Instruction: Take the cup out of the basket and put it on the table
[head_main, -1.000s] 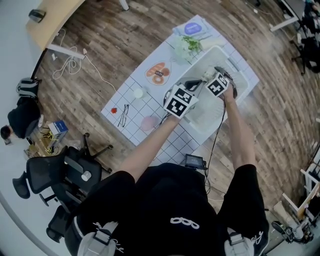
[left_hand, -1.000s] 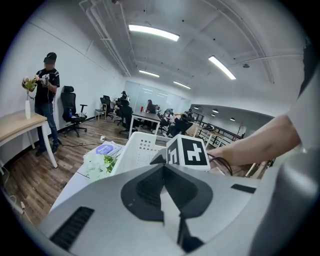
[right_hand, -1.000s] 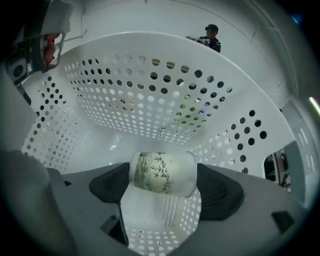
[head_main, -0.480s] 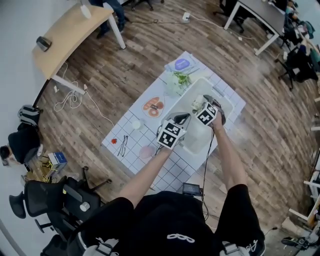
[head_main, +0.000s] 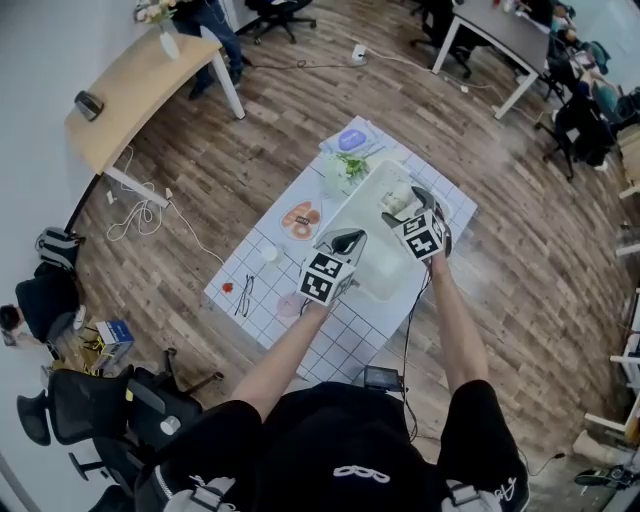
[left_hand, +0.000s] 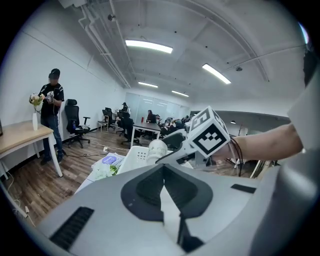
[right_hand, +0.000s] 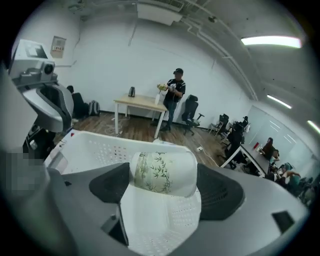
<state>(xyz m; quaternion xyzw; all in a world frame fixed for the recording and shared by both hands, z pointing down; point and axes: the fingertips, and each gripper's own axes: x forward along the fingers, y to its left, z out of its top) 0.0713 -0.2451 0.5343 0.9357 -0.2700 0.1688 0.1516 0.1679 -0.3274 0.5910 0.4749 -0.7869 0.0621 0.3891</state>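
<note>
My right claw (right_hand: 165, 189) clamps the cup (right_hand: 162, 172) sideways across its wall, above the basket (right_hand: 95, 150) — it looks light, thin-walled and crushable, so gentle pressure suits. My left claw (left_hand: 163, 176) is closed, empty.

Red item (head_main: 228, 287) on table (head_main: 350, 322): too small to identify. Cup (right_hand: 165, 172) hides part of basket (right_hand: 100, 146) far wall.

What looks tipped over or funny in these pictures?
Only the cup: it lies sideways, clamped between the jaws of the right gripper above the white basket, instead of standing upright. That looks like how it is being carried. Nothing looks spilled or broken.
</note>
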